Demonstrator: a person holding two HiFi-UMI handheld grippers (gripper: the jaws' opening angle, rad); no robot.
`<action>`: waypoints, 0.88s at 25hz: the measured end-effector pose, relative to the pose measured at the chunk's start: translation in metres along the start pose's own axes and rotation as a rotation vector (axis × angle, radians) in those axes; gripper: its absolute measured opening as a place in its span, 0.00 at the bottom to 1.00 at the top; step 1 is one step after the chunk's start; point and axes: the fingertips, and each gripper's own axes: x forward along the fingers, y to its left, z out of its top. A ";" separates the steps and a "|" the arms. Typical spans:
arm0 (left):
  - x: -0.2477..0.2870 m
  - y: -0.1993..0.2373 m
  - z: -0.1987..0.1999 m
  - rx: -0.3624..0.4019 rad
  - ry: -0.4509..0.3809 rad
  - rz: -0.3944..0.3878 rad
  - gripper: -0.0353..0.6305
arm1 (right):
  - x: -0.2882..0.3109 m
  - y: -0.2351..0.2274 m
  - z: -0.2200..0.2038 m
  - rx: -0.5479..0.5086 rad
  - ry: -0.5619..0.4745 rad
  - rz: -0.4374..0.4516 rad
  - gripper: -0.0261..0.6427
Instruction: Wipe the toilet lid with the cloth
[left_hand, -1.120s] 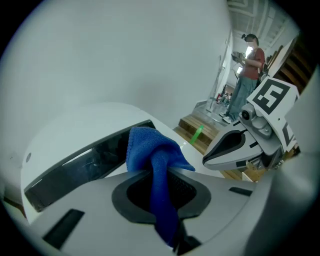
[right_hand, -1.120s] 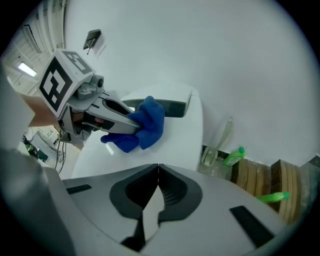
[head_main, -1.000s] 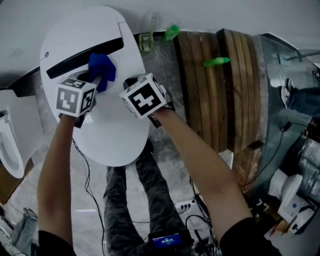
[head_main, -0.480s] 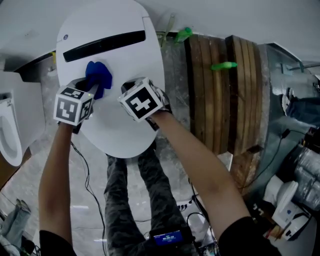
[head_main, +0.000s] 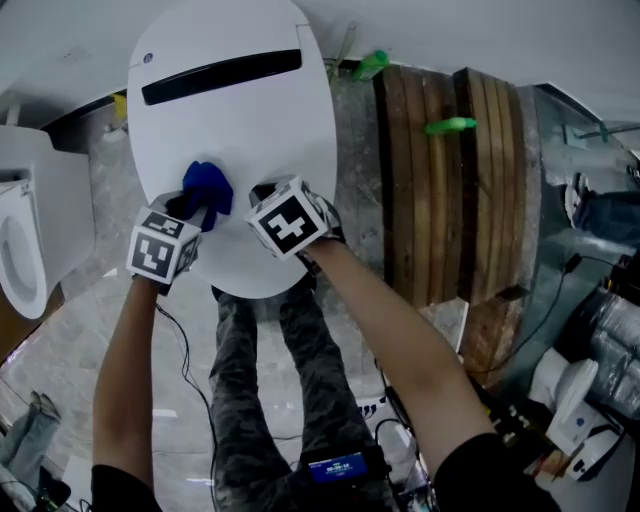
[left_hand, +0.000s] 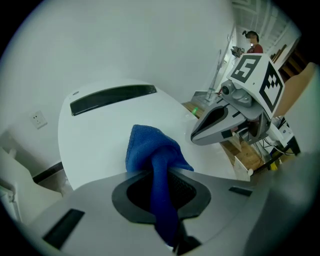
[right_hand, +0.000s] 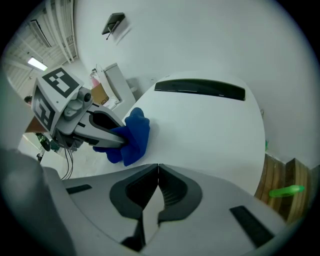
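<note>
The left gripper (head_main: 190, 208) is pinching the blue cloth (head_main: 208, 187), with 1 twisted strand running back between its jaws and a bunched wad sticking out ahead of the tips. That wad is lying on the near half of the white toilet lid (head_main: 240, 130), well short of the dark strip (head_main: 222, 77) at the far end. Holding it this way is probably meant to let cloth, not the gripper's tips, meet the lid.

The right gripper (right_hand: 158, 167) is pressed together with nothing between its jaws. It is sitting just beside the cloth over the lid's near edge, and I cannot tell whether it is touching. It seems to be idling.

Both forearms are reaching forward, and the 2 grippers are tilting steeply down toward the lid. The left arm is running nearly straight, while the right is angling in from the side.
</note>
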 end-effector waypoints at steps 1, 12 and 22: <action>0.000 -0.007 -0.006 0.000 0.007 -0.004 0.13 | -0.001 0.002 -0.006 0.005 0.001 0.003 0.06; 0.013 -0.081 -0.036 0.026 0.073 -0.076 0.13 | -0.021 -0.002 -0.065 0.071 -0.006 0.007 0.06; 0.042 -0.108 0.006 0.067 0.076 -0.113 0.13 | -0.040 -0.039 -0.076 0.098 -0.018 -0.003 0.06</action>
